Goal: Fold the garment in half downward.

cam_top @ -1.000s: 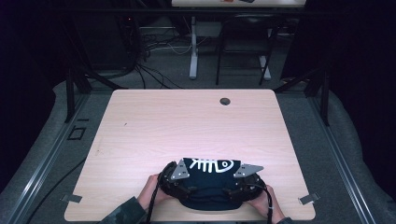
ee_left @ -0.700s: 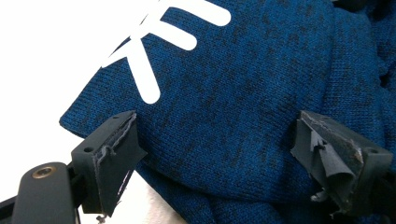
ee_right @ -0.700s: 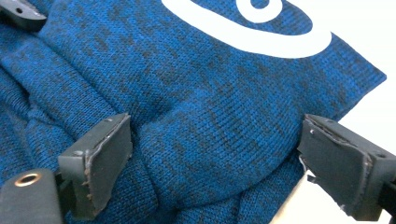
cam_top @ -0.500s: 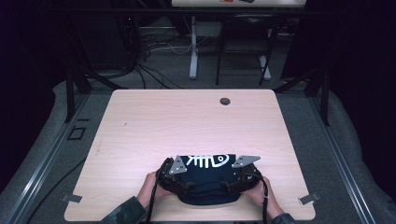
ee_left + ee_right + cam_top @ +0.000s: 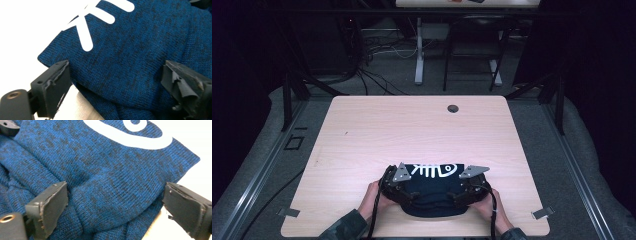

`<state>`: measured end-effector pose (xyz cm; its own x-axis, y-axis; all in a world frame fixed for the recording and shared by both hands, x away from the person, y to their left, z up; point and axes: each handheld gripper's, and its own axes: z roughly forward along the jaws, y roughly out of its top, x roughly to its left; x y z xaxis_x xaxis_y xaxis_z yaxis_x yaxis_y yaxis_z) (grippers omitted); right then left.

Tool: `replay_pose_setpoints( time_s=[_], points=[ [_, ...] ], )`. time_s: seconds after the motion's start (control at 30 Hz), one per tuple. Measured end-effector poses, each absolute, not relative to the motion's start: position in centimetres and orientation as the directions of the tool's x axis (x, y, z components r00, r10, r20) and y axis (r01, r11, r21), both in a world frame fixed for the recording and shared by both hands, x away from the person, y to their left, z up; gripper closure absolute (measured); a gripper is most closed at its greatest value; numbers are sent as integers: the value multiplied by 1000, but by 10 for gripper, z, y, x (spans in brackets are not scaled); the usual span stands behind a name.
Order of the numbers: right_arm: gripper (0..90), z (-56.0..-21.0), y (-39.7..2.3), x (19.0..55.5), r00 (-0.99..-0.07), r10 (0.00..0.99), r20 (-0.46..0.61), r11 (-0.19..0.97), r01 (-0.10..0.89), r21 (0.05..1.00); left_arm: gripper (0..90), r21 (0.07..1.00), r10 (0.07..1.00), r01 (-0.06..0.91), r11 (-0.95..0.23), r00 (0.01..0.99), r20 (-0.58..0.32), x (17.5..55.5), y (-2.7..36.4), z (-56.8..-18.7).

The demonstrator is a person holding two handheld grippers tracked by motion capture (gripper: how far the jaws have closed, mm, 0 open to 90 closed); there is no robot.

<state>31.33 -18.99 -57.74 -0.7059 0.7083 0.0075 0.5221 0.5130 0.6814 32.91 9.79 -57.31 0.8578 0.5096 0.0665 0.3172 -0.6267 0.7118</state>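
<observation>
High view: dark blue knit garment (image 5: 432, 192) with a white fish-skeleton print (image 5: 436, 170) lies bunched on the tabletop (image 5: 412, 130) at the middle of the near edge, well clear of both side edges. Left gripper (image 5: 398, 186) sits on the garment's left end, right gripper (image 5: 466, 187) on its right end, each with a grey three-cornered plate on top. Left hand (image 5: 373, 201) and right hand (image 5: 490, 204) come in from the near edge, a cable trailing back from each gripper. Small dark round grommet (image 5: 453, 108) near the far edge, right of centre, well apart from the garment. Floor behind the table shows loose cables (image 5: 377, 50) and a white desk leg (image 5: 418, 50). Left gripper view: left gripper (image 5: 115, 85) jaws spread wide, blue knit (image 5: 130, 57) lying between them, folded and rumpled; white print strokes (image 5: 95, 22) at top; pale tabletop (image 5: 25, 30) beyond the cloth's corner. One jaw sits at the cloth's edge, the other over the fabric; nothing pinched. Right gripper view: right gripper (image 5: 115, 207) jaws likewise wide apart, knit (image 5: 100, 175) bulging up between them, white curved print (image 5: 130, 135) at top, cloth corner at right against the tabletop (image 5: 195, 135). No grip on the fabric.
</observation>
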Motion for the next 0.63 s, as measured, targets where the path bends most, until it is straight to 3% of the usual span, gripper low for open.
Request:
replay_pose_setpoints(
  time_s=[0.17,0.37,0.5,0.63],
  points=[
    [33,-572,-195,313,-686,727,20,477,526,704,1,745,534,326,-583,844,48,328,105,-564],
    [26,-558,-211,308,-652,755,61,390,522,759,0,788,583,344,-511,812,24,331,126,-553],
    [27,-551,-229,302,-620,783,54,355,516,779,0,785,630,375,-493,776,24,337,145,-553],
    [45,-552,-252,298,-559,829,-2,361,532,766,0,776,684,449,-444,729,-31,346,165,-556]
  ],
)
